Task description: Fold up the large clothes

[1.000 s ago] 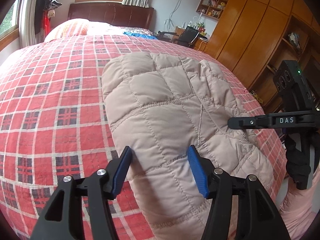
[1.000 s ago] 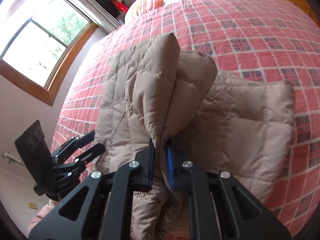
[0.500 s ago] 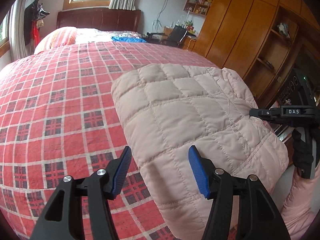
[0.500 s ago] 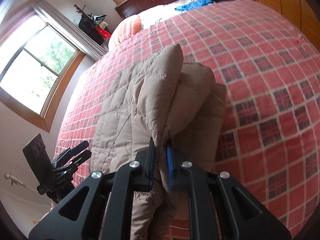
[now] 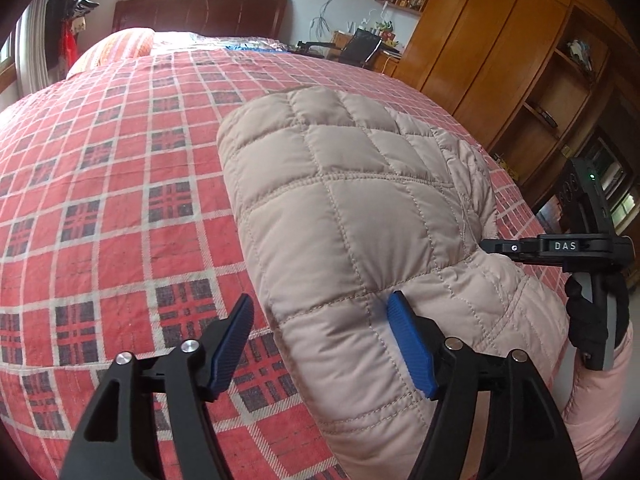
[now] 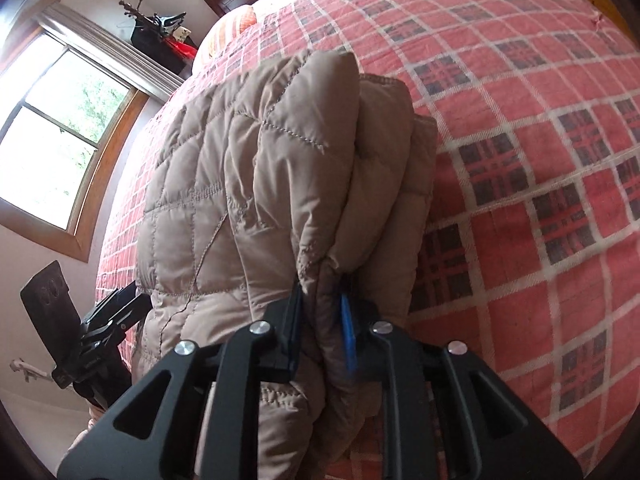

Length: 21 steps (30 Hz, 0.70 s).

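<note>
A beige quilted jacket lies folded in layers on the red plaid bedspread, near the bed's front edge. My left gripper is open, its blue pads astride the jacket's near left corner without gripping. My right gripper is shut on the jacket's stacked edge, holding the layers pinched. From the left wrist view that right gripper meets the jacket's right side, held by a black-gloved hand. The left gripper shows at the jacket's far side in the right wrist view.
The bed runs back to a dark headboard with a pillow and blue cloth. Wooden wardrobes and shelves stand along the right. A window is on the left wall. A pink sleeve is at lower right.
The right gripper has carried the pinched jacket edge over, so the jacket now lies narrower and thicker. The left gripper stayed open and shifted closer to the near left corner.
</note>
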Each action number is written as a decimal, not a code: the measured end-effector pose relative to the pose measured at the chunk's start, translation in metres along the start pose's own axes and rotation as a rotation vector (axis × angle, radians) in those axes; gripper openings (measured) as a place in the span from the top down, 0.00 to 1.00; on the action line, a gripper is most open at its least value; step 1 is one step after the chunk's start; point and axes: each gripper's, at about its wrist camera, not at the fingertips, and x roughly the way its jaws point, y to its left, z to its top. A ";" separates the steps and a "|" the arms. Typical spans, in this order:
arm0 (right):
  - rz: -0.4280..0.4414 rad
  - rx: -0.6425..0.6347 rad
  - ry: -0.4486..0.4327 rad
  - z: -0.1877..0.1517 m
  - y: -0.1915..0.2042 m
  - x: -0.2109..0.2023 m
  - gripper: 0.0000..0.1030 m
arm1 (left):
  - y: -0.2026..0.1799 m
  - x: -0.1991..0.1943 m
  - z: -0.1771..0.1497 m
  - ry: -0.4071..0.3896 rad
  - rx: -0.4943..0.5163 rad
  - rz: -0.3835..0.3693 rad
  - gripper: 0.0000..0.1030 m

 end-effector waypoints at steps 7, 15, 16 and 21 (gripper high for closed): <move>-0.049 -0.077 -0.123 -0.029 0.022 -0.059 0.73 | -0.008 -0.044 -0.016 -0.080 -0.031 0.037 0.34; 0.013 -0.195 -0.081 -0.072 0.059 -0.057 0.73 | -0.038 -0.054 -0.043 -0.086 0.053 0.084 0.34; 0.003 -0.194 -0.073 -0.074 0.059 -0.052 0.73 | -0.039 -0.051 -0.045 -0.076 0.060 0.091 0.34; -0.012 -0.138 -0.004 -0.076 0.040 -0.016 0.80 | -0.035 -0.031 -0.054 -0.021 0.058 0.109 0.31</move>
